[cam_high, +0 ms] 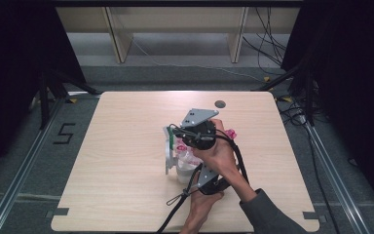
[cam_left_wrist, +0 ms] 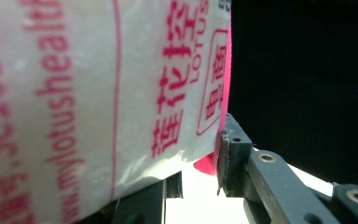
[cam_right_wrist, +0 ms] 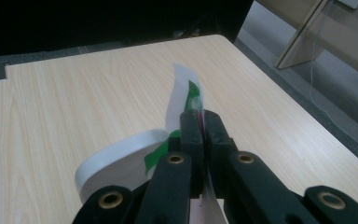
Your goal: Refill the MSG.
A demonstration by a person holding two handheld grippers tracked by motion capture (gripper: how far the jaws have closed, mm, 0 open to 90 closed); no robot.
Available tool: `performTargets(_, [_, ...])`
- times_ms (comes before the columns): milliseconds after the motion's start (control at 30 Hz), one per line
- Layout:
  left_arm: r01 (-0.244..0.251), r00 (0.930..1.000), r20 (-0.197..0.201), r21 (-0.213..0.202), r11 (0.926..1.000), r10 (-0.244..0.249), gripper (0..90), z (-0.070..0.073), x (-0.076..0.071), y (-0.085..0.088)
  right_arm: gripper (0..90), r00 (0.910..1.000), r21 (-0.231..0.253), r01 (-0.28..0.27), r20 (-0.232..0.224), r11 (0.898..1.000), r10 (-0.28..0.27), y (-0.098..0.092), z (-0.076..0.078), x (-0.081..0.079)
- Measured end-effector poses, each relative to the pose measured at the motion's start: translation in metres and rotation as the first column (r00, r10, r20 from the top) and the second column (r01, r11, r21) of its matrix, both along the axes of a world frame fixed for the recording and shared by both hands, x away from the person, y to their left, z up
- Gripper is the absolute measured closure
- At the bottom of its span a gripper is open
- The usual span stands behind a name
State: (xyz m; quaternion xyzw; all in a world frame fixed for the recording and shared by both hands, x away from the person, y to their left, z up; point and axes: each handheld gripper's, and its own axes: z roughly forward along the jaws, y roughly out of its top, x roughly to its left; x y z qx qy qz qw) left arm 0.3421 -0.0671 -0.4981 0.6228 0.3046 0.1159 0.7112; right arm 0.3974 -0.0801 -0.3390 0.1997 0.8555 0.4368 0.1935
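The pack (cam_left_wrist: 98, 107), white plastic with pink print, sits between the jaws of the left gripper (cam_high: 195, 170), which press on its two sides; in the left gripper view its pink edge lies against the inner face of one pad, and its printed face spreads away to the other side. Its lettering runs along the jaws' line there, so its long axis seems to run out from the gripper. In the high view the pack (cam_high: 185, 163) stands just ahead of that gripper, reaching down to the bench (cam_high: 126, 146), roughly upright, though hands hide much of it.

From its top a white strip (cam_right_wrist: 184, 91) with green print rises and curls. The right gripper (cam_right_wrist: 199, 122) is clamped tight on this strip, jaws pressed together with the thin sheet between them; the strip's free end stands up just beyond the fingertips, and a white loop of it bends off to one side below them. In the high view the right gripper (cam_high: 175, 139) is just above and beyond the left one, pointing across the pack's top.
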Motion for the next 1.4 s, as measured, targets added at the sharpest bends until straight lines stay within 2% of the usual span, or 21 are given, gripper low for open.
performTargets(200, [0.001,1.0,-0.001,-0.003,1.0,-0.001,74.3,0.0001,-0.0001,-0.0002,89.7,0.9998,-0.015,-0.013,0.017,1.0,0.014,0.0009,-0.0003,0.0011])
performTargets(267, [0.006,1.0,-0.002,-0.003,1.0,-0.006,74.2,0.0001,-0.0003,0.0001,89.7,1.0,-0.011,-0.001,0.001,1.0,0.001,0.0014,-0.0007,-0.0001])
performTargets(367, [0.009,1.0,-0.003,-0.009,0.9999,-0.009,74.2,0.0,-0.0005,-0.0001,89.7,0.9998,-0.027,-0.016,0.013,1.0,0.017,0.0027,-0.0011,0.0009])
performTargets(400, [0.009,1.0,0.002,0.013,0.9999,-0.009,74.2,-0.0004,0.0,0.0015,89.7,0.9999,-0.026,-0.011,0.009,1.0,0.012,0.0031,-0.0013,0.0004])
performTargets(433, [0.01,1.0,-0.001,0.013,0.9999,-0.01,74.2,-0.0004,-0.0001,0.0016,89.7,0.9998,-0.035,-0.015,0.011,0.999,0.015,0.0032,-0.0013,0.0008])
performTargets(567, [0.01,1.0,0.001,0.014,0.9998,-0.01,74.2,-0.0004,-0.0001,0.0016,89.7,1.0,-0.026,-0.005,0.0,1.0,0.005,0.0037,-0.0019,0.0004])
performTargets(600, [0.011,0.9999,-0.004,-0.011,0.9999,-0.011,74.2,-0.0001,-0.0007,-0.0001,89.7,1.0,-0.027,-0.005,0.001,1.0,0.005,0.0036,-0.0019,0.0004])
performTargets(933, [0.006,1.0,-0.004,-0.012,0.9999,-0.007,74.2,0.0002,-0.0008,-0.0002,89.7,1.0,-0.029,-0.004,-0.004,1.0,0.004,0.0041,-0.0018,-0.0002])
performTargets(1000, [0.01,0.9999,-0.003,-0.013,0.9999,-0.01,74.1,0.0003,-0.0011,0.0,89.7,0.9999,-0.037,-0.011,0.008,0.999,0.012,0.004,-0.0018,0.0006])
performTargets(1033, [0.011,0.9999,-0.003,-0.016,0.9998,-0.011,74.2,0.0003,-0.0011,-0.0001,89.7,1.0,-0.03,-0.003,-0.008,1.0,0.003,0.0044,-0.0016,-0.0005])
performTargets(1233, [0.01,0.9999,-0.002,-0.017,0.9998,-0.01,74.1,0.0004,-0.0013,0.0,89.7,0.9998,-0.036,-0.013,0.011,0.999,0.014,0.0047,-0.0014,0.0004])
performTargets(1400, [0.007,1.0,-0.003,-0.011,0.9999,-0.007,74.1,0.0005,-0.0011,-0.0003,89.7,1.0,-0.039,-0.008,0.003,0.999,0.008,0.0052,-0.0021,-0.0004])
